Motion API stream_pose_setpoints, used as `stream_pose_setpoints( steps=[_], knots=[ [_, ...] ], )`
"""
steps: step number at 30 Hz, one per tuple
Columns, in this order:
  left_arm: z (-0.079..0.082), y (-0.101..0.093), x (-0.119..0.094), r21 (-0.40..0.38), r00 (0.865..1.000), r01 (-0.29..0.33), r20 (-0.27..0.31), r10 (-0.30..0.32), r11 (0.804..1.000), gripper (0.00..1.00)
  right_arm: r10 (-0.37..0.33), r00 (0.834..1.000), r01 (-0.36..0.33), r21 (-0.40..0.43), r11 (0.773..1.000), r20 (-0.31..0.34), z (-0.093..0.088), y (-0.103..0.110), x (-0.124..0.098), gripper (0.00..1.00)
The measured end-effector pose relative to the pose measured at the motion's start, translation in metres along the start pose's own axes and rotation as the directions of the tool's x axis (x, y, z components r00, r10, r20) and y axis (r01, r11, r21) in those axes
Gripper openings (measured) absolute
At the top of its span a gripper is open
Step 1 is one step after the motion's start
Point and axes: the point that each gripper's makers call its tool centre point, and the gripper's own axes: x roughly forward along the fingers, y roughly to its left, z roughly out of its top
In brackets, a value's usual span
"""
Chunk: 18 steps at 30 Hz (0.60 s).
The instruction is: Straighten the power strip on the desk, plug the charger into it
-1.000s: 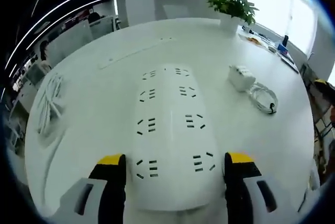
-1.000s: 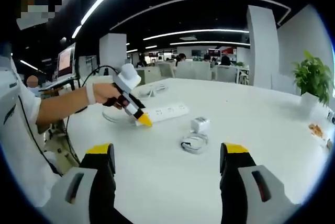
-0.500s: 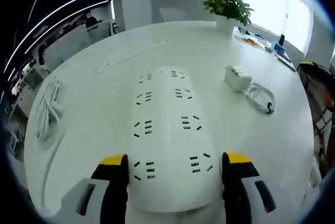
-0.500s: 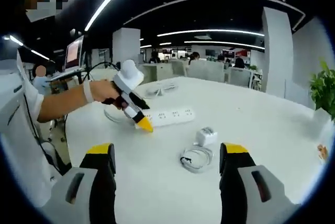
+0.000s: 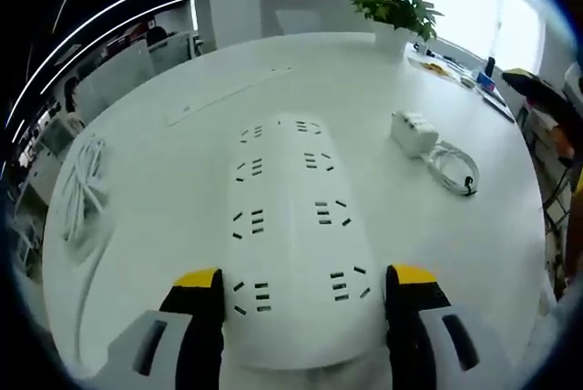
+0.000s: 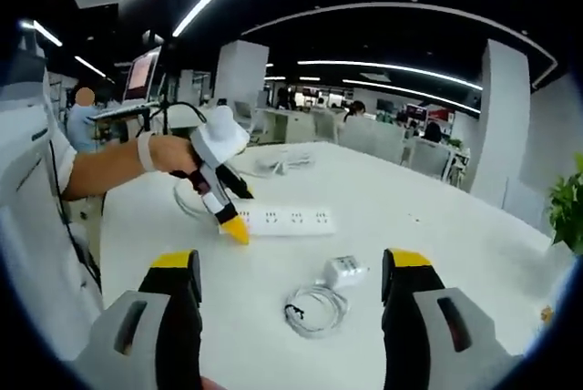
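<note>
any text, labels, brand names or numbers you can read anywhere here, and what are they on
None can be read.
White plastic power strip: only socket slots, no print visible.
White block charger with its coiled white cable: no marking legible.
Red signs on the far office wall: too small and blurred to read.
Lit monitor screen behind the person: blurred, nothing legible.

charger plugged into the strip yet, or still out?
Out. The charger lies on the desk with its coiled cable, apart from the power strip, whose visible sockets are empty.
</note>
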Motion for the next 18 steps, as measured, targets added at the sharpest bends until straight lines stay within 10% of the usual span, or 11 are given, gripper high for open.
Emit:
stream_pose_setpoints(
  steps=[18],
  knots=[
    [-0.005,-0.001,-0.004,0.054,0.999,0.04,-0.034,-0.038,0.998,0.72,0.065,0.996,-0.069,-0.069,0.995,-0.053,-0.008,-0.014,0.036,0.81]
  ],
)
